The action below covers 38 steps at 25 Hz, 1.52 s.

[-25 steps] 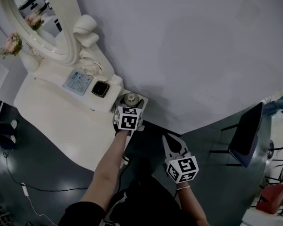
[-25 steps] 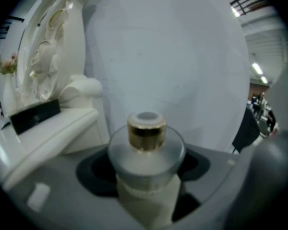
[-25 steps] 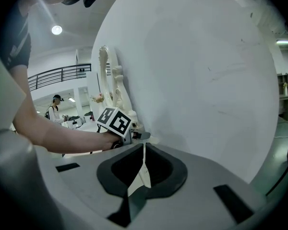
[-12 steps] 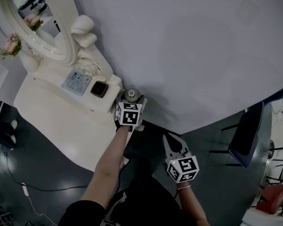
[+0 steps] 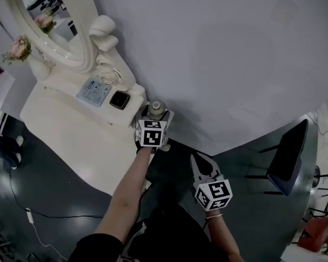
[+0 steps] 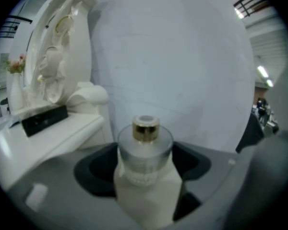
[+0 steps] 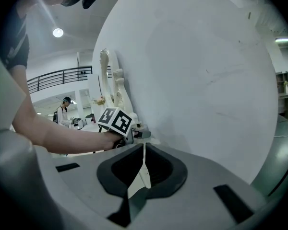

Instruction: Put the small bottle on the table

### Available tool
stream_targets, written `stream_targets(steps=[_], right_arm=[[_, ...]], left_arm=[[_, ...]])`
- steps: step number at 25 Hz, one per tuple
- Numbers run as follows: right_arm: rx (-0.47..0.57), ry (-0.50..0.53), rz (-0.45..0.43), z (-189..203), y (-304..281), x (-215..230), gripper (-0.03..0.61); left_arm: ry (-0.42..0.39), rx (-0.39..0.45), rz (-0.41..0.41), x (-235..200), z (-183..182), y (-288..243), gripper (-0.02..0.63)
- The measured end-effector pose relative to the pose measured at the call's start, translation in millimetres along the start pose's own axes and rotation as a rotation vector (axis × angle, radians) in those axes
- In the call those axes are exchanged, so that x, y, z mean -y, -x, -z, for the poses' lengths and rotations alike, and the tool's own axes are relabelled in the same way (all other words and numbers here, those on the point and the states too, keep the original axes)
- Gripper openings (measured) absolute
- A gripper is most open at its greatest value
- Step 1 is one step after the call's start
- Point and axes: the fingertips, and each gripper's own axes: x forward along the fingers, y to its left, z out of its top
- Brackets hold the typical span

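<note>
The small bottle [image 5: 156,107] is frosted glass with a gold cap. It stands upright on the near right corner of the white dressing table [image 5: 71,130]. My left gripper [image 5: 155,115] is at that corner with the bottle [image 6: 145,150] between its jaws. The jaws are opening, and dark gaps show on both sides of the bottle. The table's white corner [image 6: 151,202] shows under the bottle. My right gripper [image 5: 197,160] hangs over the dark floor, lower and to the right, away from the table. Its [image 7: 143,169] tips meet with nothing between them.
An oval white-framed mirror [image 5: 49,21] rises at the table's back. A black box [image 5: 119,100] and a pale blue card [image 5: 94,91] lie on a raised shelf. Pink flowers [image 5: 20,48] stand far left. A grey wall runs behind. A dark chair [image 5: 287,157] stands on the right.
The head view has drifted a little, so the table sits slightly lower right in the picture. My left gripper stays at the table corner around the bottle. The right gripper has hardly moved.
</note>
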Motion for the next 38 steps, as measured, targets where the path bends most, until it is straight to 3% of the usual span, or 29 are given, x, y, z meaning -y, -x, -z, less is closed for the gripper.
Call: stream_targets(steps=[10, 18, 29, 38], right_arm=[[0.024, 0.023, -0.006, -5.7, 12.8, -13.3, 0.006], [0.037, 0.045, -0.004, -5.9, 22.3, -26.2, 0.006], [0.057, 0.057, -0.009, -6.2, 27.3, -52.5, 0.006], [0.073, 0.070, -0.007, -11.7, 28.8, -69.9, 0.006]], left_arm=[[0.049, -0.003, 0.006, 4.1, 28.4, 60.3, 0.330], [0.054, 0.049, 0.005, 10.0, 35.6, 113.8, 0.198], [0.063, 0.135, 0.031, 3.7, 28.2, 184.3, 0.109], [0.063, 0.155, 0.025, -3.4, 38.8, 231.1, 0.056]])
